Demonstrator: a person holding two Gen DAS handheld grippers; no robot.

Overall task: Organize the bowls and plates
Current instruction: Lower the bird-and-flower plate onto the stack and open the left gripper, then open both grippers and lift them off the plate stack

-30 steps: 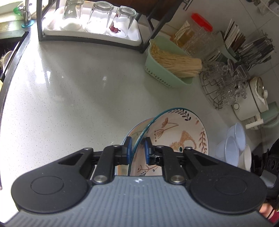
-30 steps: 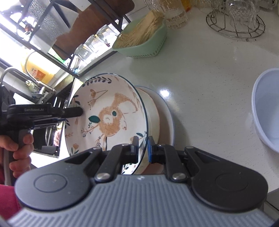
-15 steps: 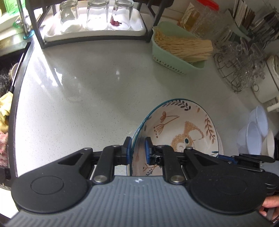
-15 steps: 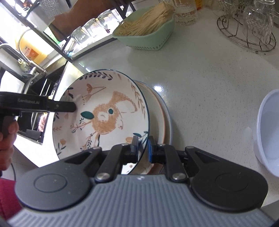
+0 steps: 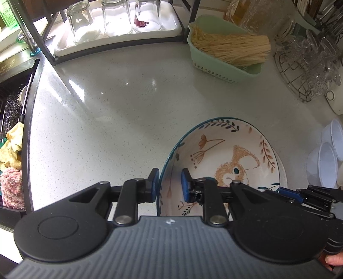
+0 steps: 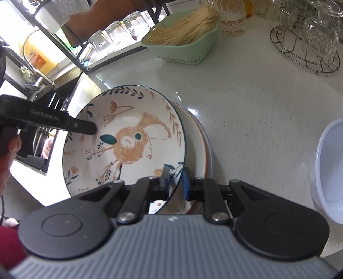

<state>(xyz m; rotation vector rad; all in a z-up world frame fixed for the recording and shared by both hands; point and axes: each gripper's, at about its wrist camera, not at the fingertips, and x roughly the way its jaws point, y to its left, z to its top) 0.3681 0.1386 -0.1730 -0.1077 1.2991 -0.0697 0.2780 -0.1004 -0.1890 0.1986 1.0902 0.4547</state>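
Left wrist: left gripper (image 5: 170,184) jaws opening, straddling painted plate (image 5: 223,158)

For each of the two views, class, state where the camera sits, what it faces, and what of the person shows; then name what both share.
Left wrist: on the left gripper, looking down its opening fingers at the patterned plate; a fingertip shows bottom right.
Right wrist: on the right gripper, astride the same plate's rim; the other gripper-holding hand shows.
Shared: plate, green basket, upturned glasses.
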